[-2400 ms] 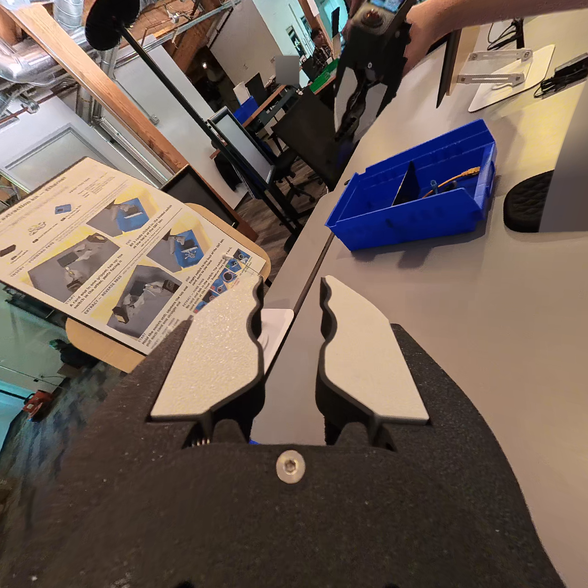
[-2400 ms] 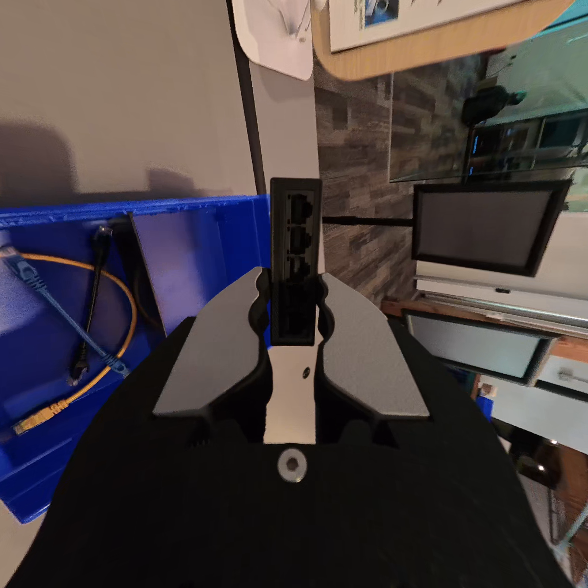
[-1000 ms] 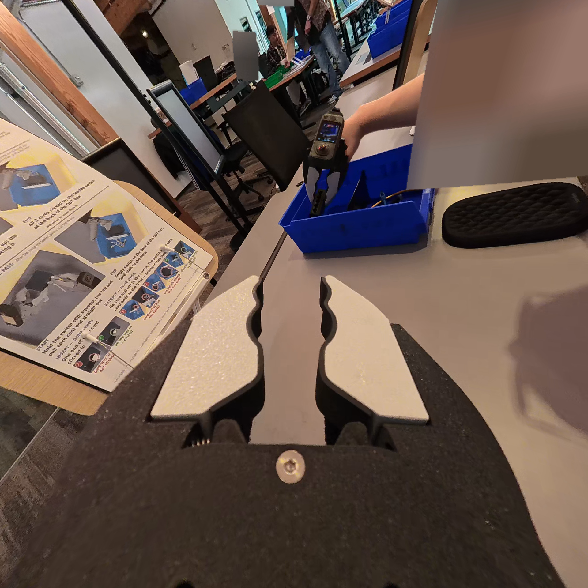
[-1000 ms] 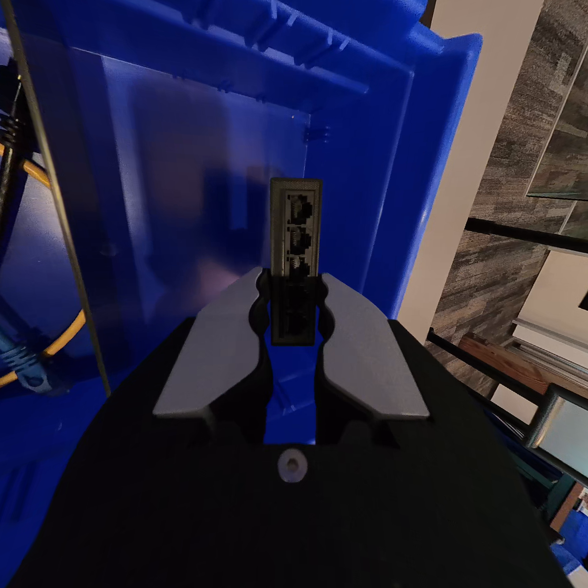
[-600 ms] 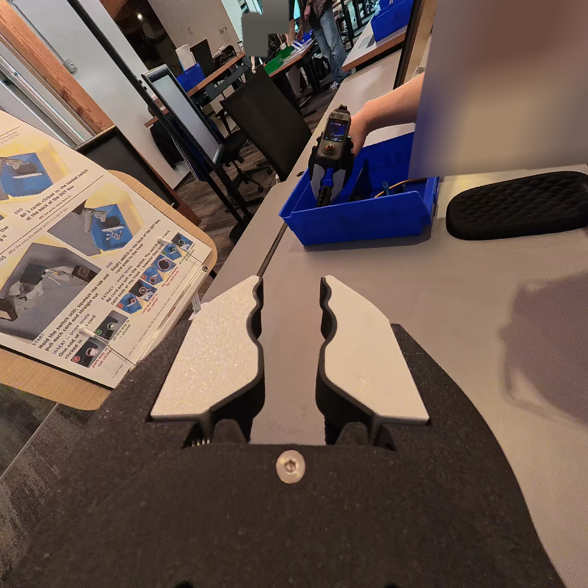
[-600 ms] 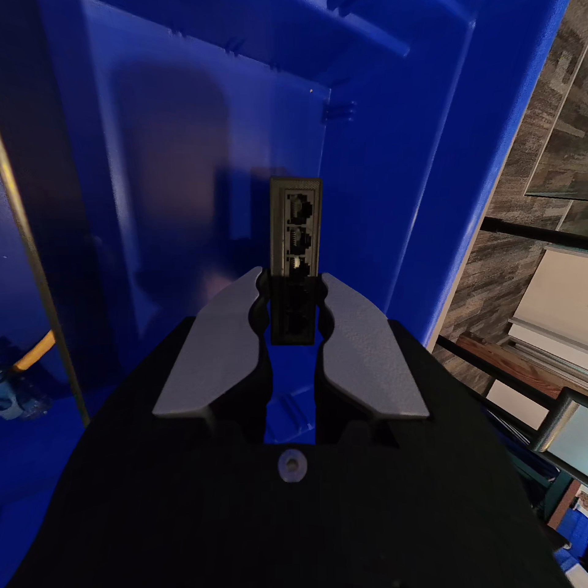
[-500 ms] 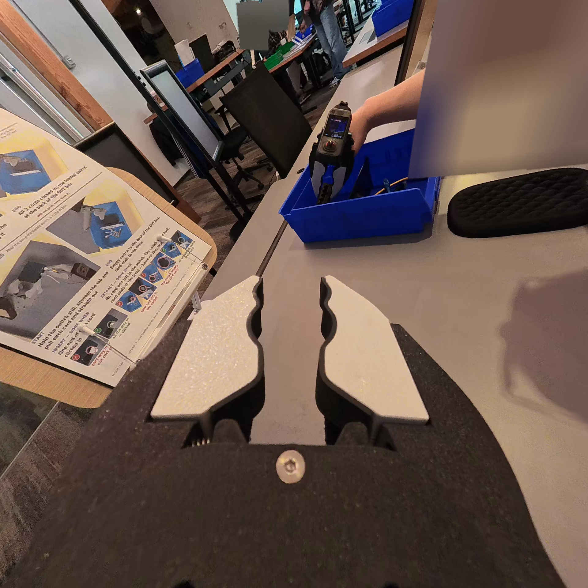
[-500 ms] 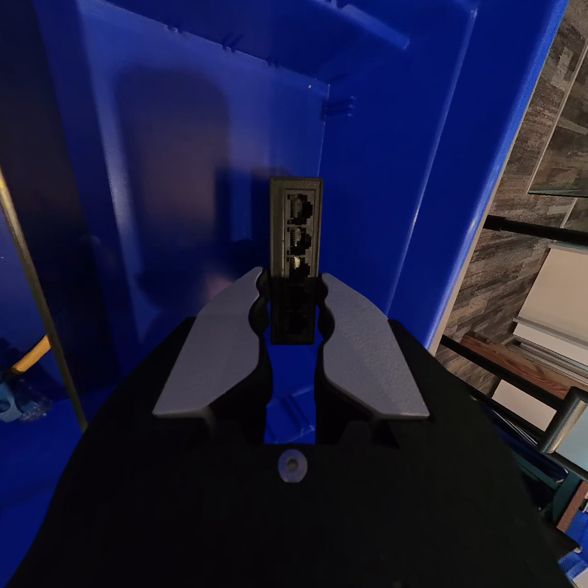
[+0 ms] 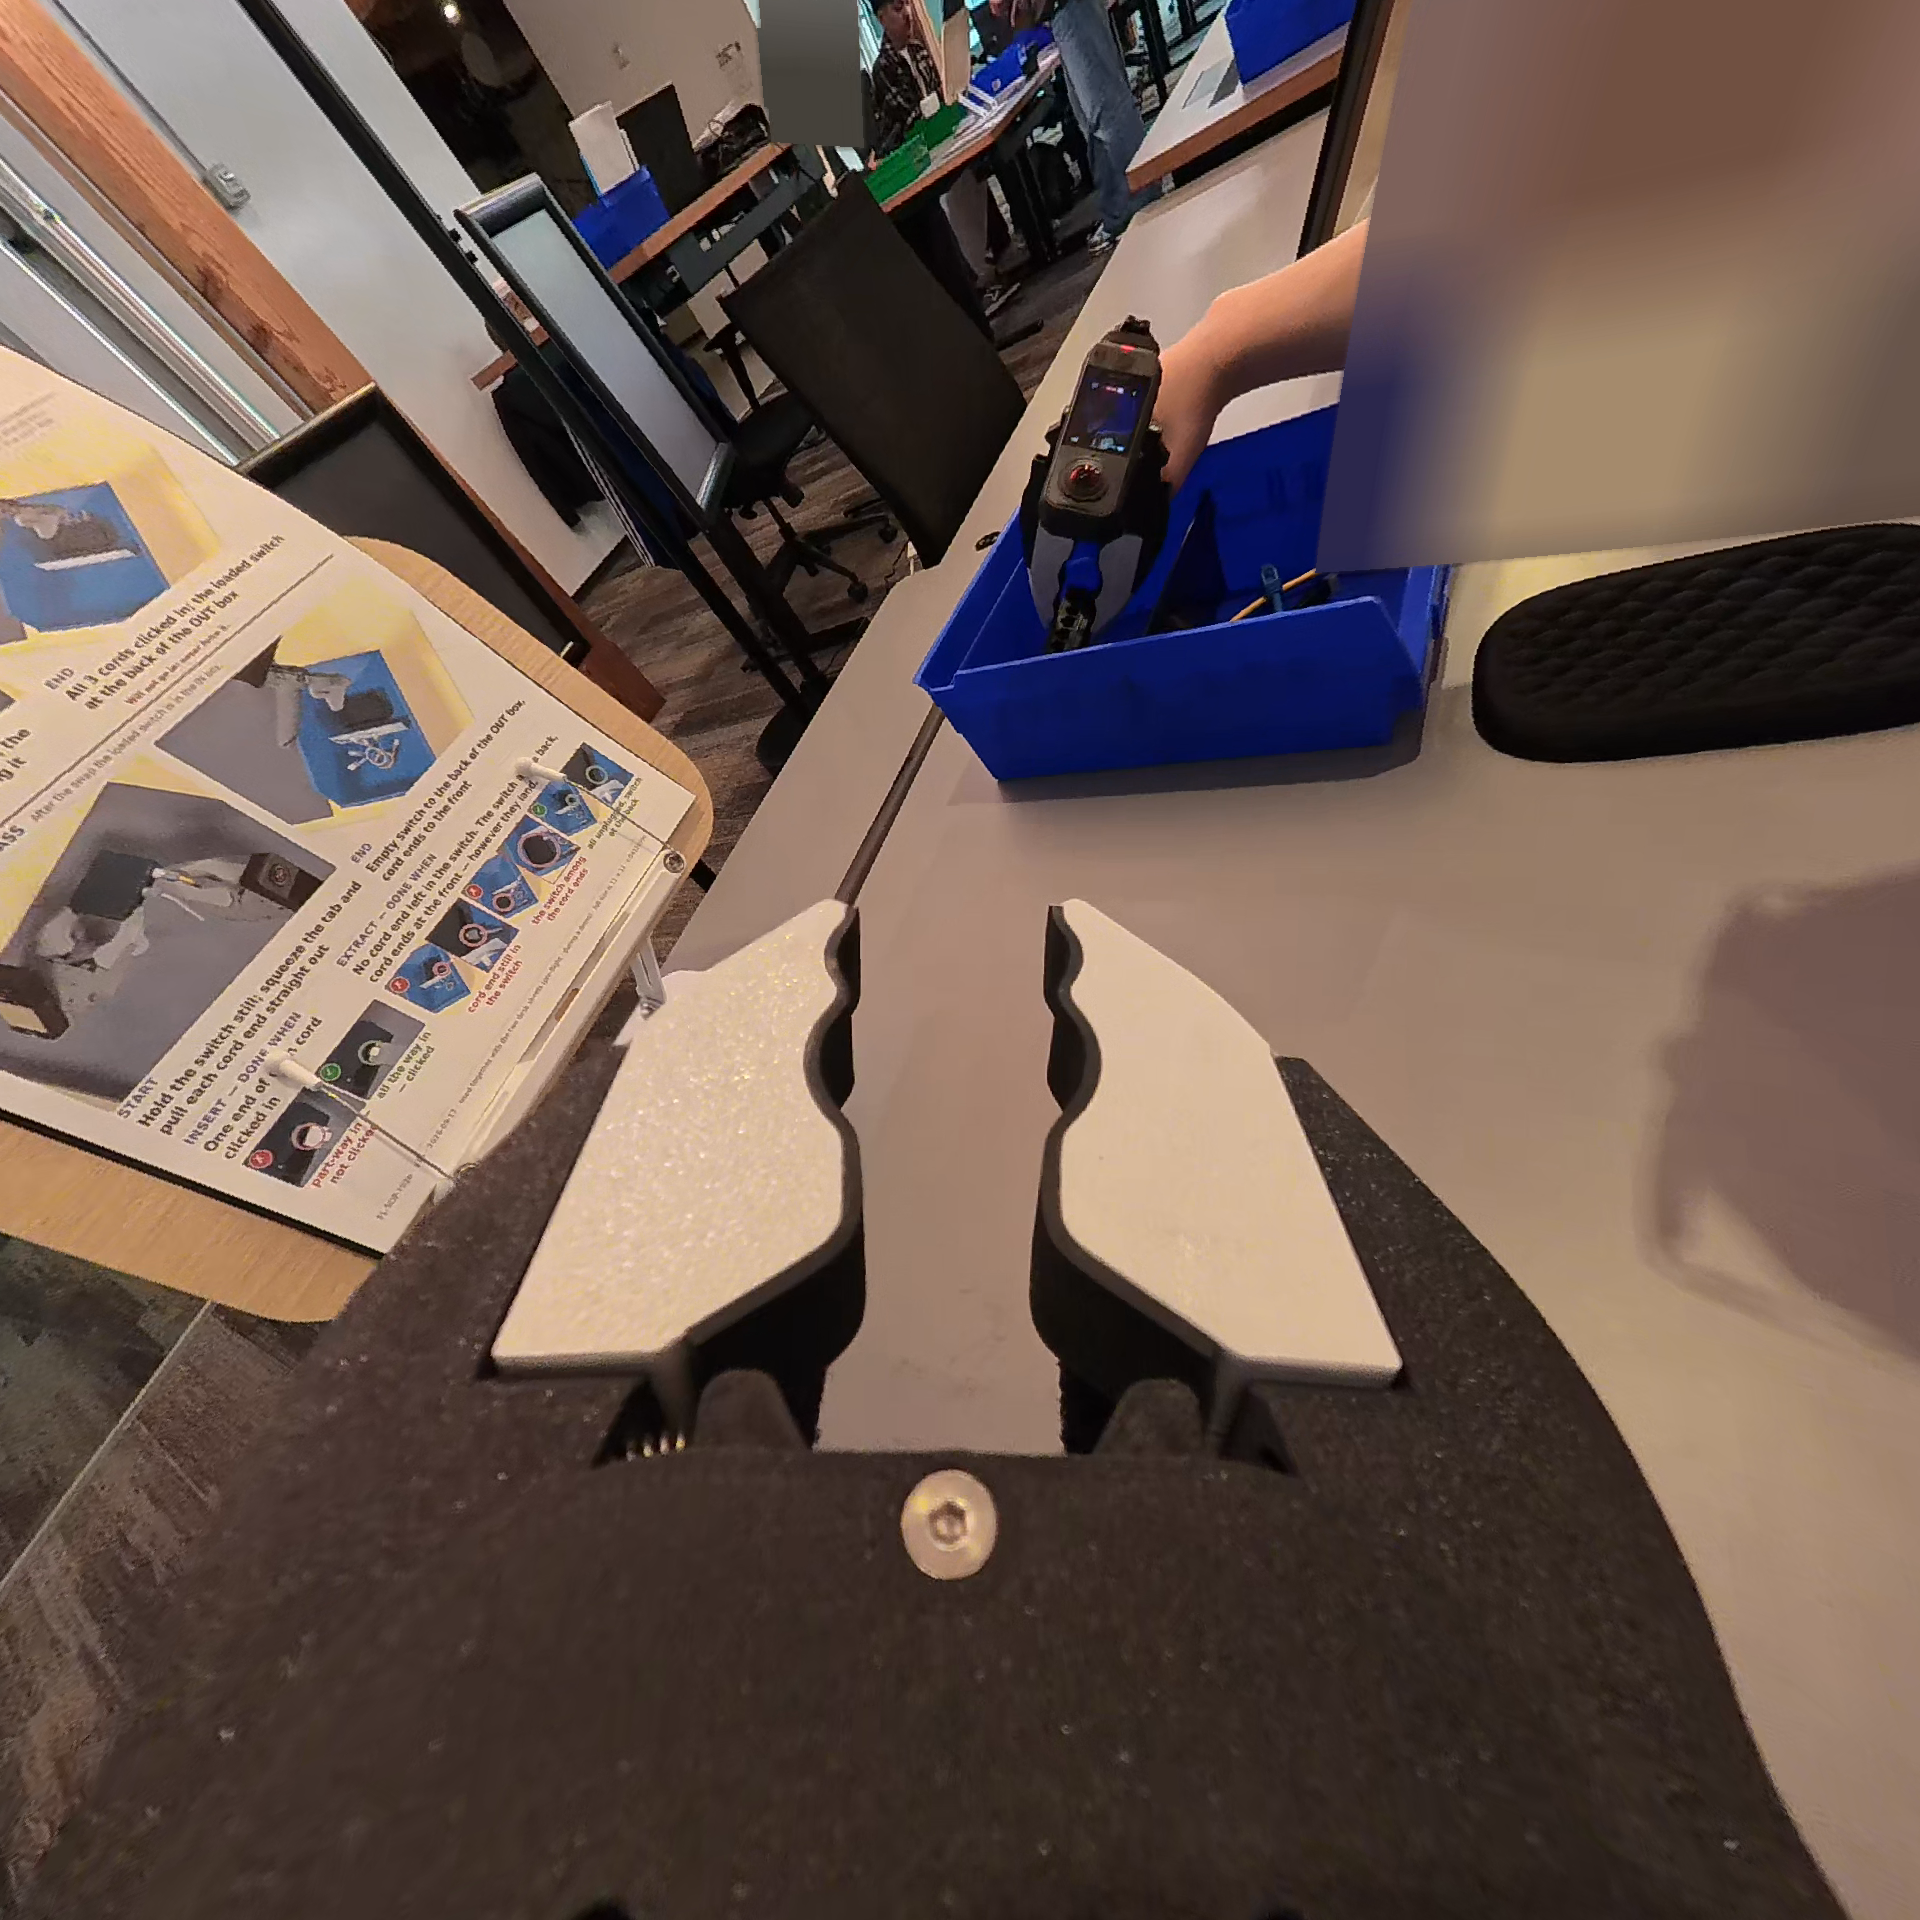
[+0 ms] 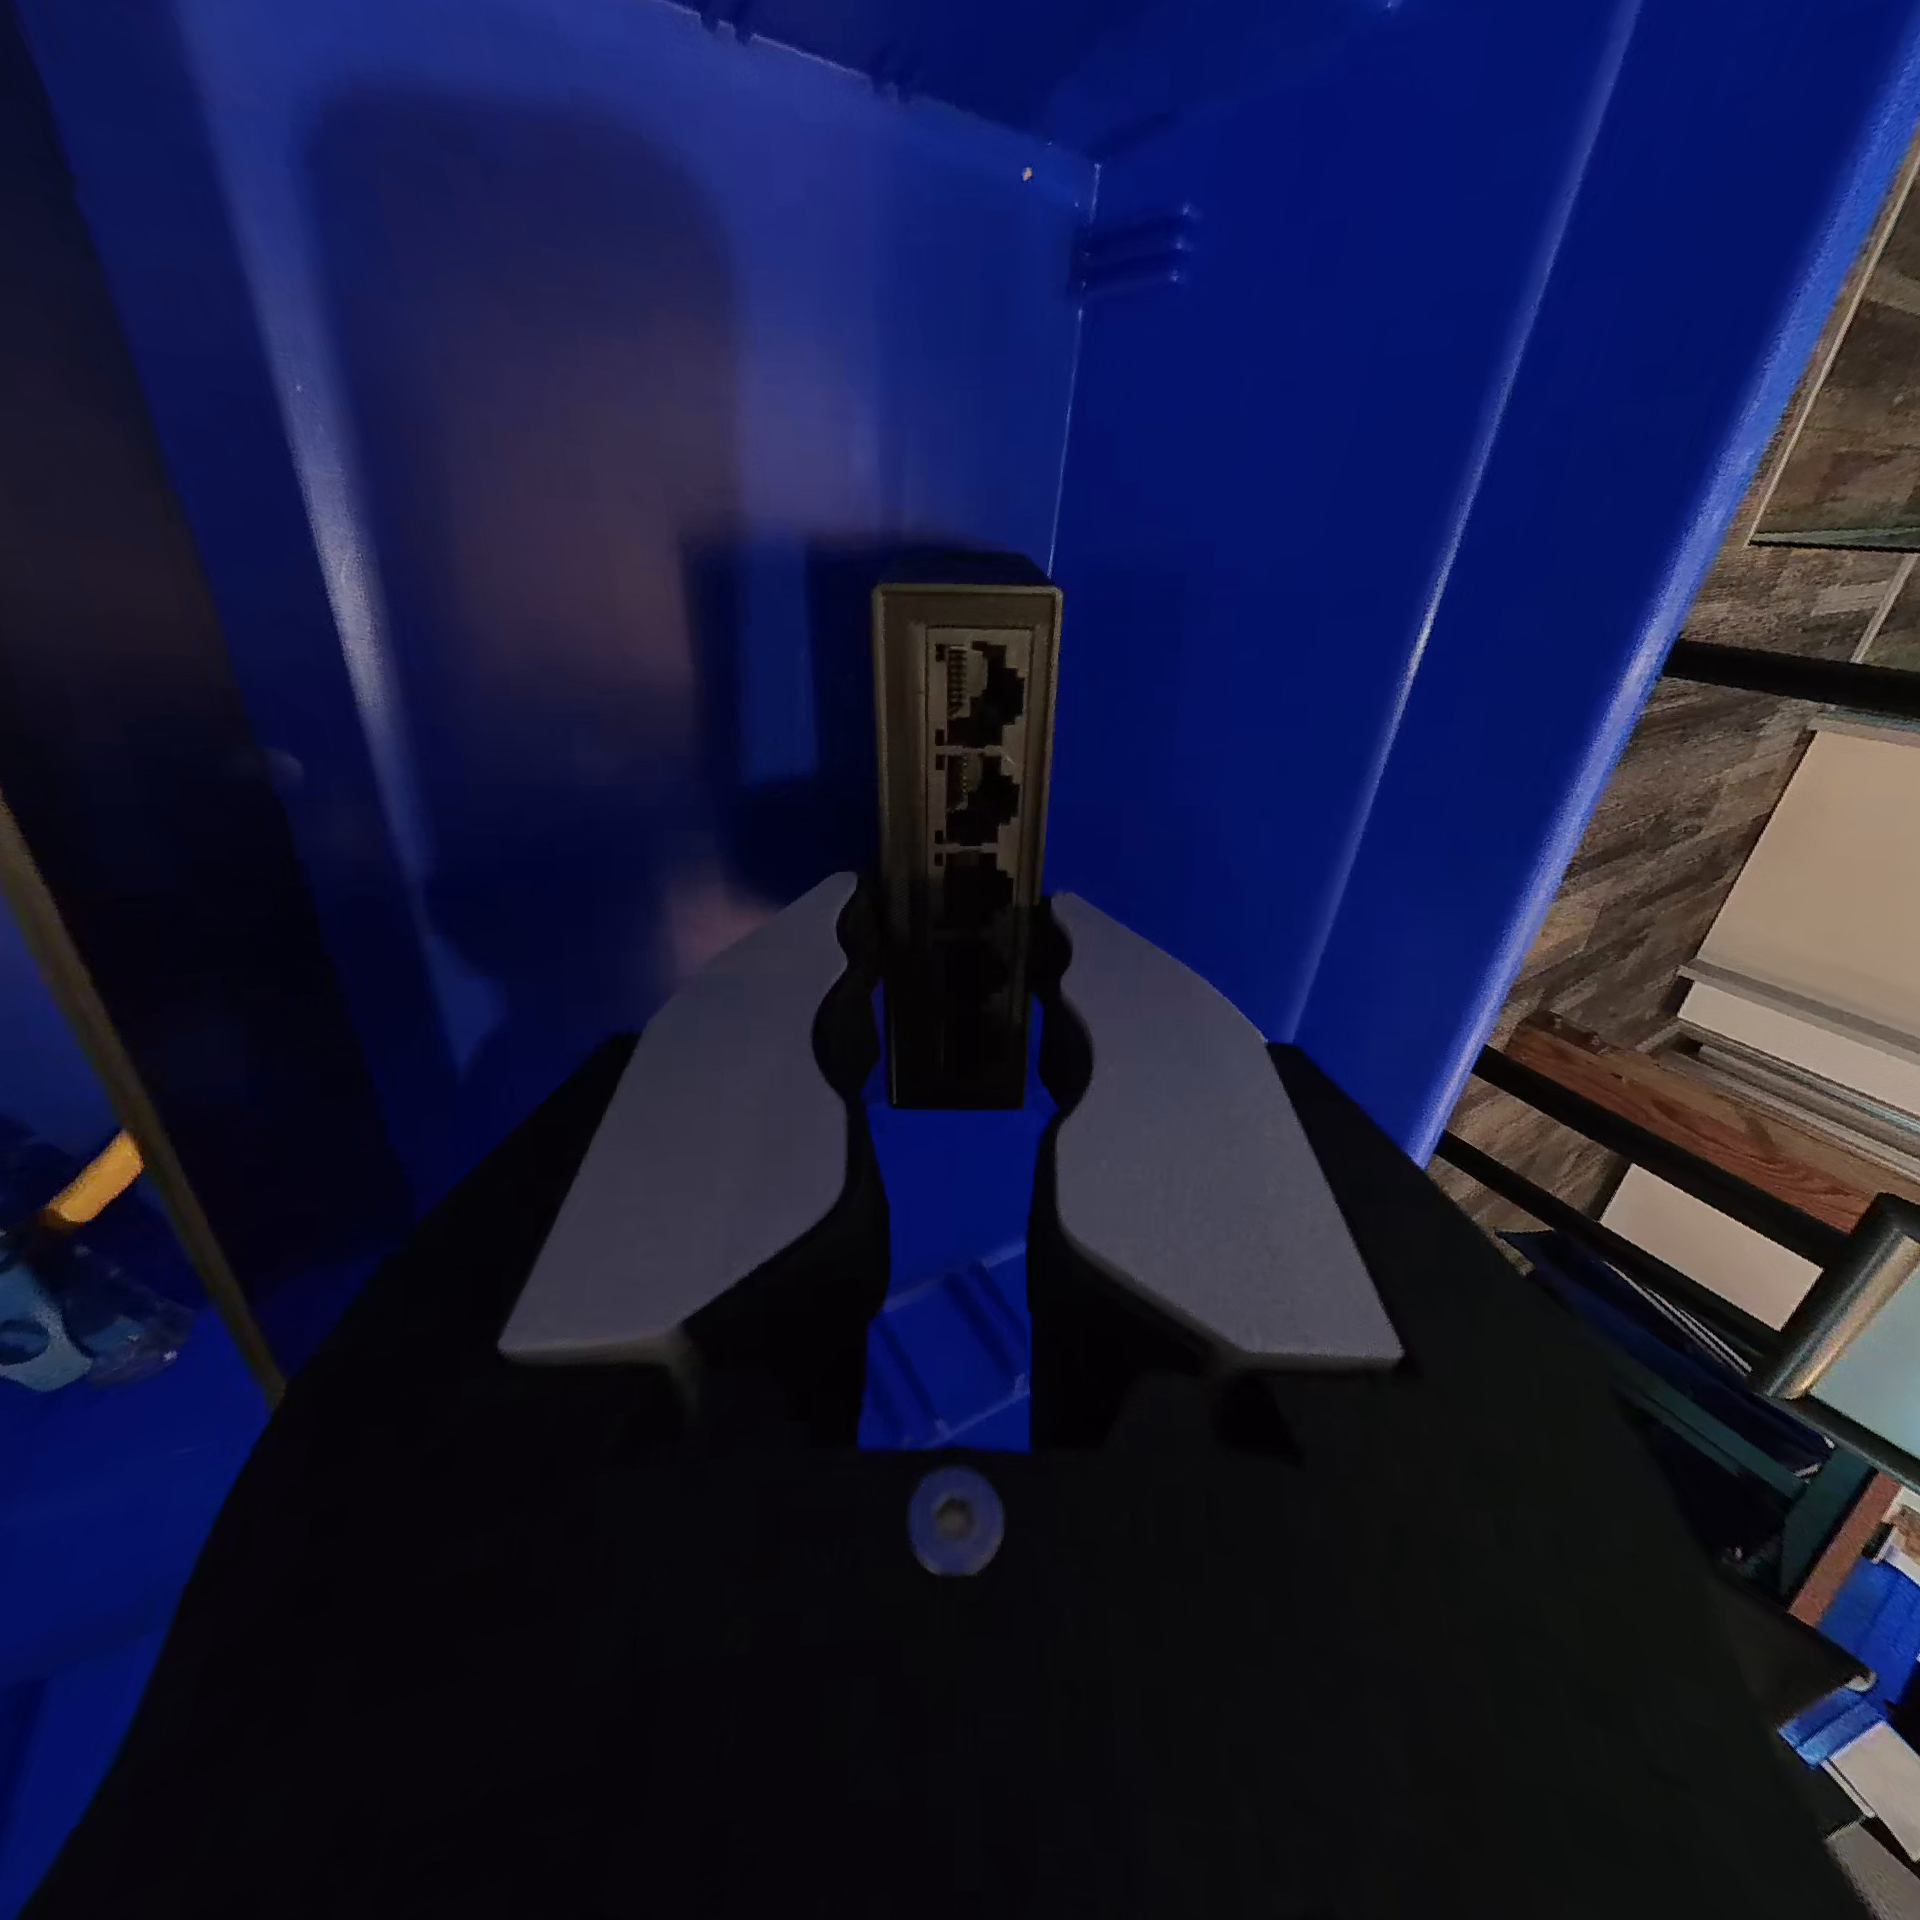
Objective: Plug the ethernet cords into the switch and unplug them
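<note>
The grey counter (image 9: pixel 1299 935) is seen from the left wrist view, with an instruction board (image 9: pixel 312 883) standing off its left edge. Farther along the counter a blue bin (image 9: pixel 1184 686) is set, and a black pad (image 9: pixel 1704 644) lies just beside it on the right. The bin is divided by a dark partition (image 9: pixel 1195 551). The left gripper (image 9: pixel 951 925) is held above bare counter, its jaws parted by a moderate gap with nothing between them. The right gripper (image 10: pixel 951 914) is lowered into the bin's left compartment, and its jaws are closed on the lower end of the black switch (image 10: pixel 966 748), which is held upright with its row of ports facing the camera. No cord is plugged into the visible ports. In the other compartment, parts of an orange cord (image 10: pixel 88 1174) and a blue cord (image 10: pixel 42 1340) are glimpsed.
</note>
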Tool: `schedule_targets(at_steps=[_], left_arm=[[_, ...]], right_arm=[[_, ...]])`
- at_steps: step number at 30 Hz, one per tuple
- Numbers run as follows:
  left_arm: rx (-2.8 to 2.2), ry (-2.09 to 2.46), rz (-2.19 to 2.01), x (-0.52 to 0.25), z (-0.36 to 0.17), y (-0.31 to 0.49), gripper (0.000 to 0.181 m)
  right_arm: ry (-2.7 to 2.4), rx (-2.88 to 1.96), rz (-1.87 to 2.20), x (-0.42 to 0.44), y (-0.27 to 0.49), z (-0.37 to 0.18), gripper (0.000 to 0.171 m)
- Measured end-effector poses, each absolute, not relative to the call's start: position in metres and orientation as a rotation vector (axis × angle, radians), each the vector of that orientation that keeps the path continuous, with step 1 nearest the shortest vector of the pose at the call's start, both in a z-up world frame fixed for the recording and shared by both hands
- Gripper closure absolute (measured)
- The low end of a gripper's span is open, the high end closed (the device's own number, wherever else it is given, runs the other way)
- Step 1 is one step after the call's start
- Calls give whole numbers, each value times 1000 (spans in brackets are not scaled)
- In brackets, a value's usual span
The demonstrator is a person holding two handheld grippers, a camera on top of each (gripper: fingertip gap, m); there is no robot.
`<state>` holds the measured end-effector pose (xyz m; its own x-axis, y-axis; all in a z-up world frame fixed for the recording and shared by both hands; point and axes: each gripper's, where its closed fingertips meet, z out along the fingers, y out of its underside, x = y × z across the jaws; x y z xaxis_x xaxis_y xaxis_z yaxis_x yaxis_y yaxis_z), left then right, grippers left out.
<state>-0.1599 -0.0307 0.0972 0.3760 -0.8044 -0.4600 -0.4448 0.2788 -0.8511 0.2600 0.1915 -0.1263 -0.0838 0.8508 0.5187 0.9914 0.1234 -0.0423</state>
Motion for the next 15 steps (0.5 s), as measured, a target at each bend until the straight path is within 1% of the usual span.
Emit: schedule_targets(at_steps=[15], left_arm=[[-1335, 1230, -343, -163, 103, -32, 148]], right_arm=[[-1955, -1817, -448, 260, 189, -126, 144]])
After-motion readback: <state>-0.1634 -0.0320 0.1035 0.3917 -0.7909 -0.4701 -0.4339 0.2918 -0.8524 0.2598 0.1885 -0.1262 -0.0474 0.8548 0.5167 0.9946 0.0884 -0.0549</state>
